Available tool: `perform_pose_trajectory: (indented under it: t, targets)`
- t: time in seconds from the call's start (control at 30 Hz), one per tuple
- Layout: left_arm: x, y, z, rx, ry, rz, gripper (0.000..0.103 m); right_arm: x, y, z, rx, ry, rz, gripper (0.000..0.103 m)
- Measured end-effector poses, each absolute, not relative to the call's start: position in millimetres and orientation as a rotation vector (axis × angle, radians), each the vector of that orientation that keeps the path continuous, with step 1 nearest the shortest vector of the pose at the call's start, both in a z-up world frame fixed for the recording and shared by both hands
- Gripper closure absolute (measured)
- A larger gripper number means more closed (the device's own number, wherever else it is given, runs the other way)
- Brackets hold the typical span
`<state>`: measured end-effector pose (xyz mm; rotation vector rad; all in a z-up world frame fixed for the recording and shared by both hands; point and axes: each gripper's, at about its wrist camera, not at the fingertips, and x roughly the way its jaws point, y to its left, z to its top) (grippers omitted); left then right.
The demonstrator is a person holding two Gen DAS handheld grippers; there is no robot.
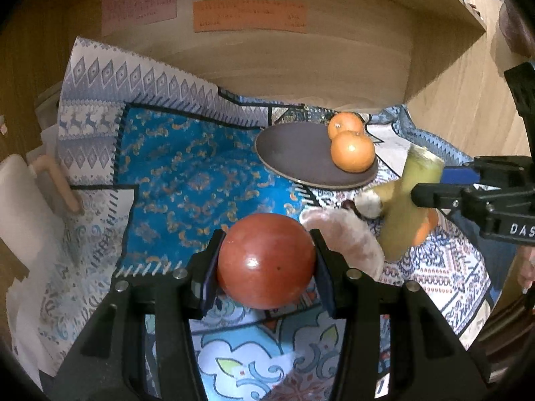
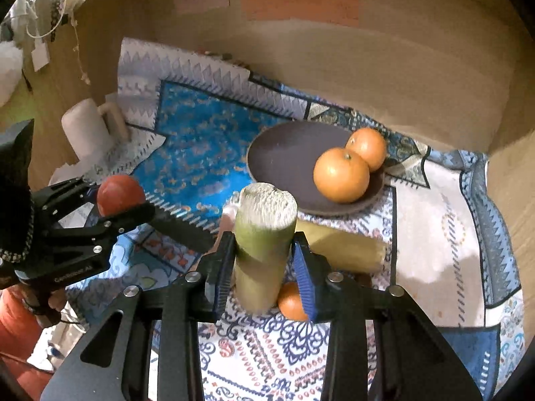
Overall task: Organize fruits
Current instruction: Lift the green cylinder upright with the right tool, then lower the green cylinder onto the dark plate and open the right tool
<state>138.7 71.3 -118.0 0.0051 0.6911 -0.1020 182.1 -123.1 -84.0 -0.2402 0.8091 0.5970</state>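
Gripping one glossy round red tomato (image 1: 265, 260) between my left gripper (image 1: 265, 264) pads, I hold it above the blue patterned cloth (image 1: 187, 173). My right gripper (image 2: 262, 260) is clamped on one pale green fibrous cane stalk (image 2: 264, 234), with one orange fruit (image 2: 291, 302) on the cloth beneath. Two round oranges (image 2: 341, 173) sit touching on the one dark brown round plate (image 2: 284, 157).

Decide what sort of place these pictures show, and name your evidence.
Probably a home desk or shelf nook: a patterned cloth over the surface, wooden shelving with paper notes, and a white mug.
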Motion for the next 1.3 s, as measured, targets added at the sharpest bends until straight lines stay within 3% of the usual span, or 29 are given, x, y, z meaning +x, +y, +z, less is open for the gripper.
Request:
perform_pose_trajectory:
  t: [0.77, 1.3]
  targets:
    - [211.1, 64.2, -86.8, 0.003, 0.650, -0.063, 0.054, 240.7, -125.8, -50.8, -0.183, 0.711, 0.650, 0.072]
    - [282.4, 60.2, -102.1, 0.033, 0.722, -0.072, 0.054, 308.9, -105.7, -78.4, -0.131, 0.841, 0.682, 0.072]
